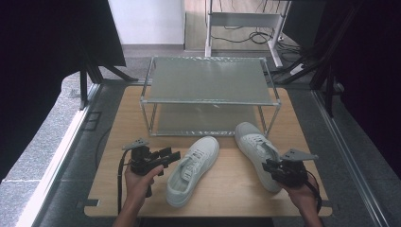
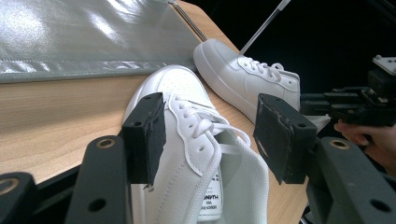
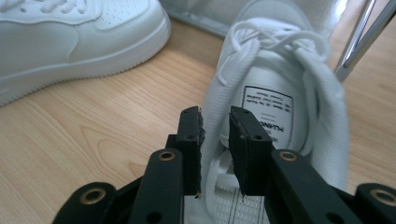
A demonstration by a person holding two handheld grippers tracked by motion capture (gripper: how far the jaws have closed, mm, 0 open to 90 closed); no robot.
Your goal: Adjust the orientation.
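On the light wooden table (image 1: 222,189) a two-tier metal-framed rack with grey shelves (image 1: 208,80) stood toward the far edge, and we had a pair of white lace-up leather sneakers in front of it. The left sneaker (image 1: 191,170) lay mid-table, angled toward the near edge; the right sneaker (image 1: 257,153) lay nearer the right edge. We judged them light, with stiff soles and soft collars, best taken at the heel collar. Our left gripper (image 2: 210,135) was spread wide around the left sneaker's collar, not touching; our right gripper (image 3: 215,140) had narrowed onto the right sneaker's collar wall.
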